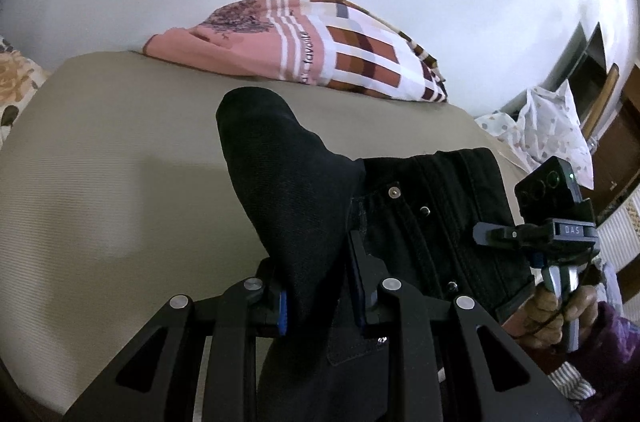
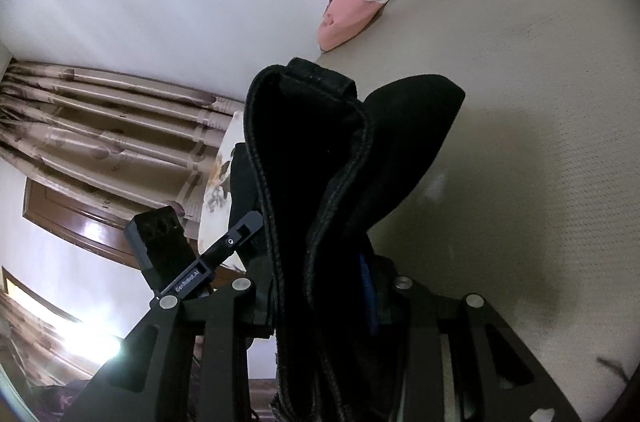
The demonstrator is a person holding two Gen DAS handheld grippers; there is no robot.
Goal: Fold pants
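The black pants (image 1: 288,182) are lifted off the beige bed sheet (image 1: 120,162) and held by both grippers. My left gripper (image 1: 316,274) is shut on a fold of the dark fabric, which rises between its blue pads. The waistband with its metal buttons (image 1: 432,222) stretches right toward my right gripper (image 1: 500,234), held by a hand (image 1: 560,306). In the right wrist view, my right gripper (image 2: 320,286) is shut on the thick stitched waistband edge of the pants (image 2: 320,150), which stands up in front of the lens. The left gripper (image 2: 236,234) shows at the left, close by.
A pink and brown patterned pillow (image 1: 320,42) lies at the far edge of the bed against a white wall. A floral plastic bag (image 1: 552,130) sits at the right. Beige curtains (image 2: 100,126) and a wooden frame hang beyond the bed. Bare sheet (image 2: 540,102) spreads around the pants.
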